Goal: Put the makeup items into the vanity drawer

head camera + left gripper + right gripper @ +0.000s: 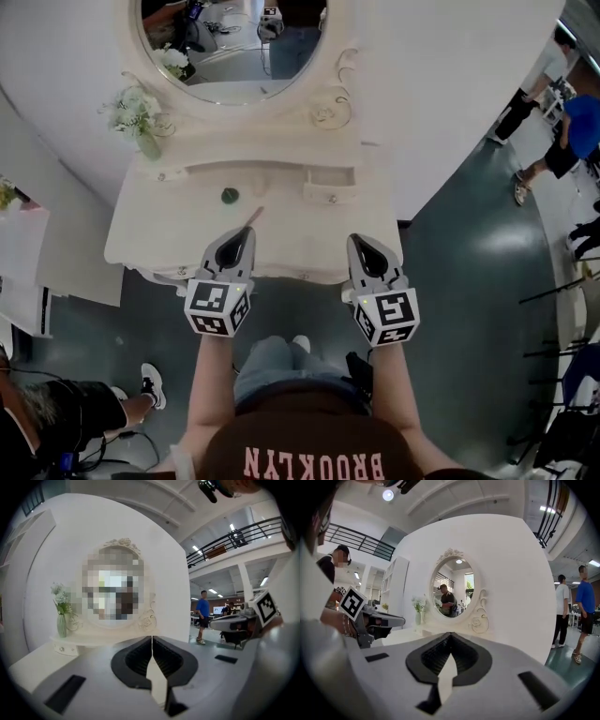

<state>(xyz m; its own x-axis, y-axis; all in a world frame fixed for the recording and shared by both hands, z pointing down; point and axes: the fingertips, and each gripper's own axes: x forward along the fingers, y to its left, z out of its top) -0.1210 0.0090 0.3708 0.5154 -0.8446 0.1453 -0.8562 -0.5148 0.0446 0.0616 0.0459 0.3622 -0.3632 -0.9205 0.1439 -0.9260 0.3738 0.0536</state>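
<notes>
- Clenched shut and empty: left gripper [247,232], over the front edge of the vanity top [159,225].
- Likewise clenched, empty: right gripper [360,242], alongside.
- Just beyond left gripper's tips: slim makeup stick [254,216], lying on the top.
- Farther back, left of stick: small round dark-green item [230,195].
- Ahead of right gripper, apart: small drawer [330,192] with knob.

White flower vase [141,117] left of oval mirror [234,47]; white wall [450,94] behind; bystanders [570,131] on grey floor [469,262], right.
</notes>
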